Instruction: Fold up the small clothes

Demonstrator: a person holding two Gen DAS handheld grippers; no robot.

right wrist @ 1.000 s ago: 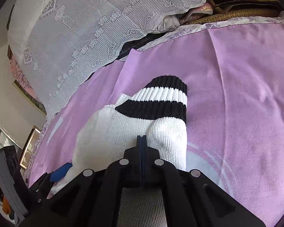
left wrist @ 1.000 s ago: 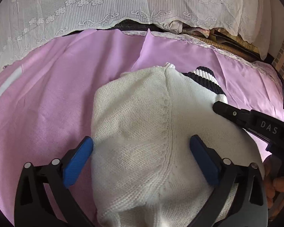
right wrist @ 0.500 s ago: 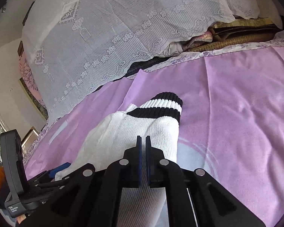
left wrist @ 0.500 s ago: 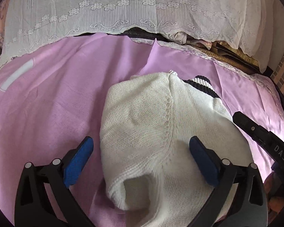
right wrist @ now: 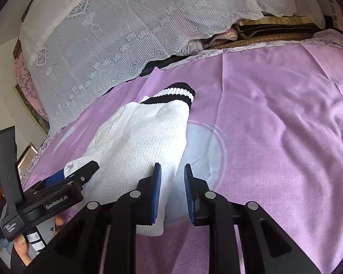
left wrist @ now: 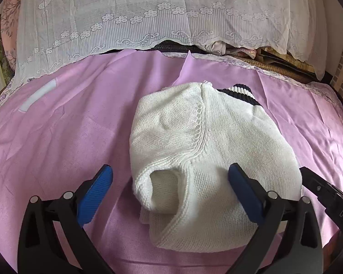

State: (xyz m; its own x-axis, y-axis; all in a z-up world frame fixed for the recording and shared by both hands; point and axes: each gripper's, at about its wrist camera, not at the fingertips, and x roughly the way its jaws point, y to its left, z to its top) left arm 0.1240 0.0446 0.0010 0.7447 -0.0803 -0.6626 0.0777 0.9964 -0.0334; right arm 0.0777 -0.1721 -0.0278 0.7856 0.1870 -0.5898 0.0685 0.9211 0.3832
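Purple sheet [left wrist: 68, 125] bears folded knit sweater [left wrist: 205, 141]; left gripper [left wrist: 169, 189] spread, right gripper [right wrist: 172, 189] opening, empty.

White sweater [left wrist: 212, 141] of coarse matt knit with ribbed black-striped cuff [right wrist: 171, 96], under it a smooth purple bedsheet [left wrist: 64, 123] with faint sheen, behind it sheer white lace cloth [left wrist: 148, 18], matt black plastic gripper [right wrist: 171, 182] with ridged blue pads [right wrist: 157, 189]

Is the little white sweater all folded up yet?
Nearly. The white sweater lies folded in a bundle on the purple sheet, striped cuff on top. The right gripper is opening; the left gripper is open. Left: maybe a last tidy.
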